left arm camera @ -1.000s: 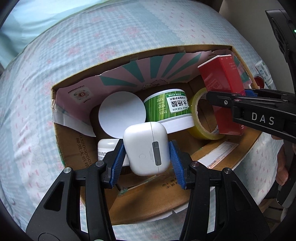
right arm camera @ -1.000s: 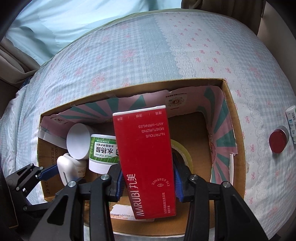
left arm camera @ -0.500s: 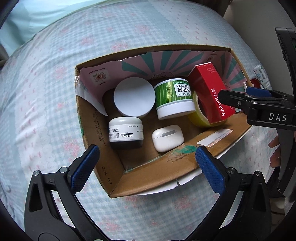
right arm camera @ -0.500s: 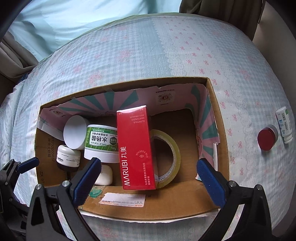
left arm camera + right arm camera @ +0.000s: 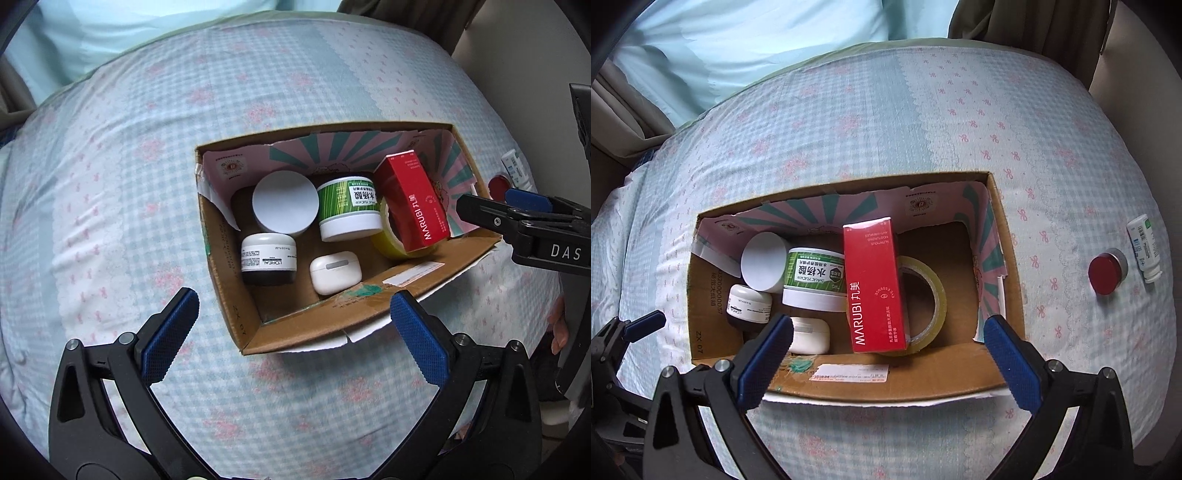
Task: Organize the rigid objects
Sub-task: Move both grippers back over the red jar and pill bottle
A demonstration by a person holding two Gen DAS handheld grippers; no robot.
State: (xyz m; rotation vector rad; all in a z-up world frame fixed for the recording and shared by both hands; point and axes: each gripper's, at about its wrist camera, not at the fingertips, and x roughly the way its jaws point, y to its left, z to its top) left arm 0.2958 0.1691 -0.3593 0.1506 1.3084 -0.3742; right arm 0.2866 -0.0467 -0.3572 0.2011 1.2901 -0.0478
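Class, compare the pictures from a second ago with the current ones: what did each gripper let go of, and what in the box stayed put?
The left gripper released the white earbud case, which now lies on the cardboard box floor. The right gripper released the red carton, now leaning on the tape roll. Both pulled back upward, jaws wide open and empty. The green jar, white-lidded jar and small jar kept their places.

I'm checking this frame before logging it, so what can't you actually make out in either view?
- Tape roll: both views, its left part hidden behind the red box.
- Earbud case: right wrist view, partly covered by the right gripper's left finger.
- Small white bottle: right wrist view, label print too small; left wrist view, mostly hidden by the right gripper.
- Box floor under the jars: hidden.
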